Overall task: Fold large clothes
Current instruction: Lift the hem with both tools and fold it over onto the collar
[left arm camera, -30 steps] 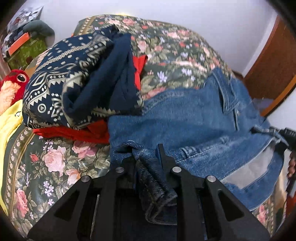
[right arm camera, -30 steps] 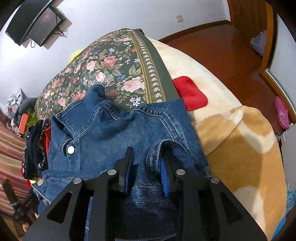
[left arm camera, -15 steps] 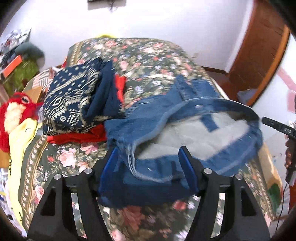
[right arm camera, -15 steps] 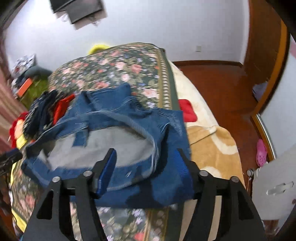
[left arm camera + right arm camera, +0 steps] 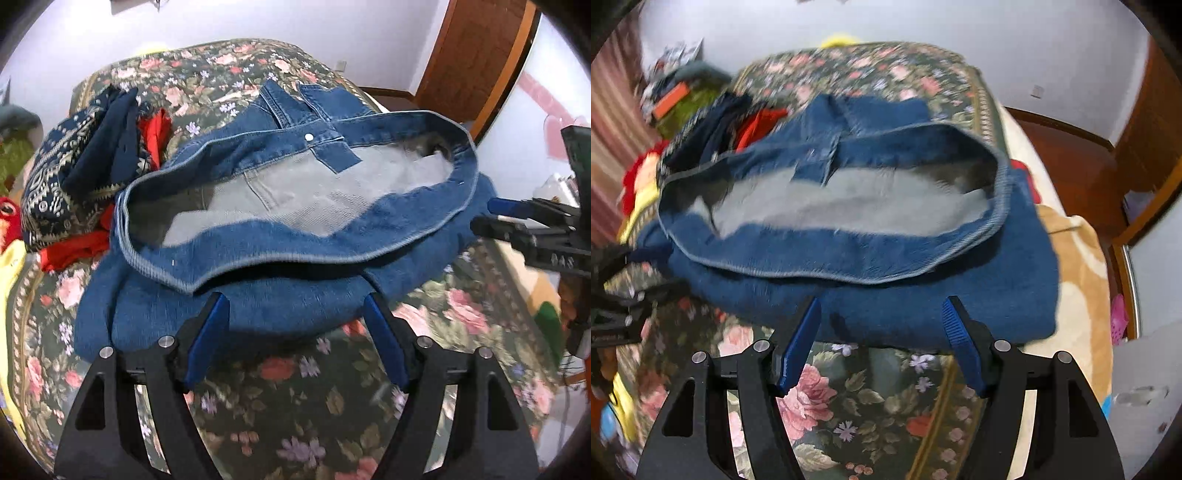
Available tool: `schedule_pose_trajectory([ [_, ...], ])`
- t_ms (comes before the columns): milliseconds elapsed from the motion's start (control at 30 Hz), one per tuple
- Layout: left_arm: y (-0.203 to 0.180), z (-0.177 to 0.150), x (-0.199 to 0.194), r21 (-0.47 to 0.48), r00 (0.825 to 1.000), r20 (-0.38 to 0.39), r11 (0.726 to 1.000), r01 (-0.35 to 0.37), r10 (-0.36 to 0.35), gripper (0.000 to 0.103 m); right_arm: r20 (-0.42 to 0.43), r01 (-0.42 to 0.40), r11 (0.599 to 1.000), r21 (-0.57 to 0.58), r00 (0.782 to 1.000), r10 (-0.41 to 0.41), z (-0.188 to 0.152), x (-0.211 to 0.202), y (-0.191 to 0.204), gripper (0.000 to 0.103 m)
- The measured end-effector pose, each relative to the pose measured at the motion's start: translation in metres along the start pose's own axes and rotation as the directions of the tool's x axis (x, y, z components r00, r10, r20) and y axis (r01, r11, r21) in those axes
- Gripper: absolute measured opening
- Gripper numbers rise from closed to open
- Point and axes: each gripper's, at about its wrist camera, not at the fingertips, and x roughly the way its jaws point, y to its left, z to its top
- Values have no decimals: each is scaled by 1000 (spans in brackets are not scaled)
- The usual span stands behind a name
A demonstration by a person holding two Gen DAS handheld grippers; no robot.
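A blue denim jacket [image 5: 280, 254] lies folded over on the floral bedspread [image 5: 295, 398], its hem gaping so the pale grey inside [image 5: 295, 192] shows. It also shows in the right wrist view [image 5: 871, 266]. My left gripper [image 5: 295, 332] is open and empty, just in front of the jacket's near edge. My right gripper [image 5: 882, 332] is open and empty at the near edge on the jacket's other side. The right gripper also shows at the right edge of the left wrist view [image 5: 535, 229].
A pile of folded clothes, navy patterned over red [image 5: 85, 166], lies left of the jacket. A red plush toy [image 5: 7, 221] and yellow cloth [image 5: 11, 266] lie at the far left. A beige blanket [image 5: 1075, 280] hangs off the bed's right side. A wooden door [image 5: 476, 55] stands behind.
Both grippers have opened and let go of the denim jacket, then drawn back from it. The jacket now lies folded over on the bed.
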Motion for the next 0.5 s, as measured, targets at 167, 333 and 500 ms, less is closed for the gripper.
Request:
schedule_pose_trajectory([
  [167, 2, 15, 16, 20, 999, 5, 999, -32, 32, 75, 8, 28, 998, -64, 1000, -28, 7, 20, 15, 70],
  [333, 24, 37, 43, -17, 999, -22, 999, -41, 40, 75, -11, -5, 995, -97, 1000, 4, 40, 44, 15, 75],
  [500, 43, 79, 48, -12, 997, 22, 998, -69, 69, 75, -6, 8, 1000, -13, 1000, -8, 85, 64, -1, 75],
])
